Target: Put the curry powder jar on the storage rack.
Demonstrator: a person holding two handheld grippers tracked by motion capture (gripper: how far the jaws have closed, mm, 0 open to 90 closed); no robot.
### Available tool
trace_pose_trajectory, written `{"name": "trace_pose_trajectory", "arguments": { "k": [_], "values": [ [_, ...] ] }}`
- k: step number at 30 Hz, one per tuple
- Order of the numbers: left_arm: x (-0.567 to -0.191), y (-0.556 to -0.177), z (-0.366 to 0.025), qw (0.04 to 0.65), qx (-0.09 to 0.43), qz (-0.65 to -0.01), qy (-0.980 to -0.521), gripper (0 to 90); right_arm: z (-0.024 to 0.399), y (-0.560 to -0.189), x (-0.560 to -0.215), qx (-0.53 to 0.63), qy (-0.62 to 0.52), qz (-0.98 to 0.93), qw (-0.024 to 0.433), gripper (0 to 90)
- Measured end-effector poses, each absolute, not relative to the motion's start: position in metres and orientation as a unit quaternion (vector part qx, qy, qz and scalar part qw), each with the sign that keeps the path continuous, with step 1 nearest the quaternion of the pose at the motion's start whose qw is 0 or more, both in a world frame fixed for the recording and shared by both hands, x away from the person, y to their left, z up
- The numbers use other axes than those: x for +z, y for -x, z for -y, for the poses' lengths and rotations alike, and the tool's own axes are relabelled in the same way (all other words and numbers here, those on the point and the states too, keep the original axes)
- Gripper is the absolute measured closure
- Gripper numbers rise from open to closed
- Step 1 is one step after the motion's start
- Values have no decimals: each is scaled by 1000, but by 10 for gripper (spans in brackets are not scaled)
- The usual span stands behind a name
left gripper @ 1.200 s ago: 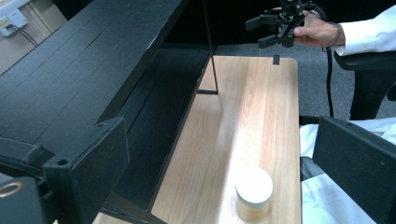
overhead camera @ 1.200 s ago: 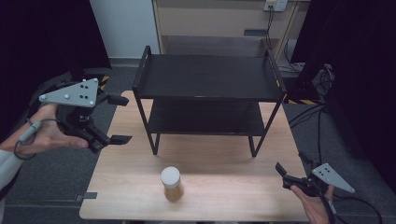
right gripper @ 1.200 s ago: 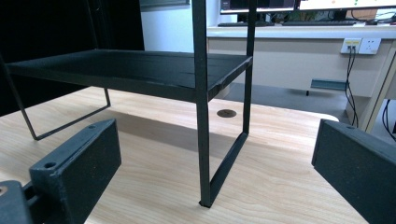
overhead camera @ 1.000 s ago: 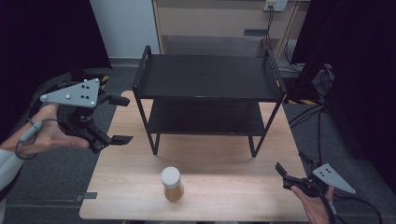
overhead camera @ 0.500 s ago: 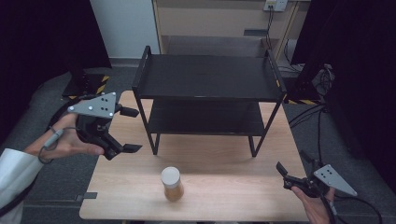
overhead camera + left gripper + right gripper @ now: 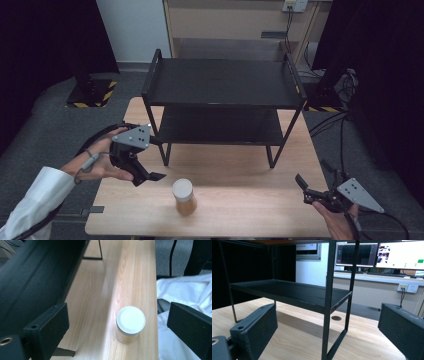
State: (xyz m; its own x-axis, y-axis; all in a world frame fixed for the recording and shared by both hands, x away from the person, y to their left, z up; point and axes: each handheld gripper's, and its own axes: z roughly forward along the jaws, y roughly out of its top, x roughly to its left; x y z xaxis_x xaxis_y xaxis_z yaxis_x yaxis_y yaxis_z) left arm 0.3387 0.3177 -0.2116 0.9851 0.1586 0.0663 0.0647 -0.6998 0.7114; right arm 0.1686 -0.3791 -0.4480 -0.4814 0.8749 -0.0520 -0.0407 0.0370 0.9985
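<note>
Jar (image 6: 183, 196) upright on the bench (image 6: 235, 210), near the front edge, just right of the left tool (image 6: 150, 159), jaws apart. Right tool (image 6: 312, 180) apart too, well off. Black shelf (image 6: 220, 85) behind.

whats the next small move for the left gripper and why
Probably ease the left gripper forward and down until its open jaws straddle the jar. In the left gripper view the white-lidded jar stands upright between the jaws but farther ahead, untouched, on the table.
</note>
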Motion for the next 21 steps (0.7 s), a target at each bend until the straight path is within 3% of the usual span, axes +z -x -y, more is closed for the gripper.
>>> {"name": "trace_pose_trajectory", "arguments": {
  "k": [21],
  "values": [
    [-275,-352,-256,303,21,-14,-953,49,380,-170,-449,611,-319,-617,380,32]
  ]
}}
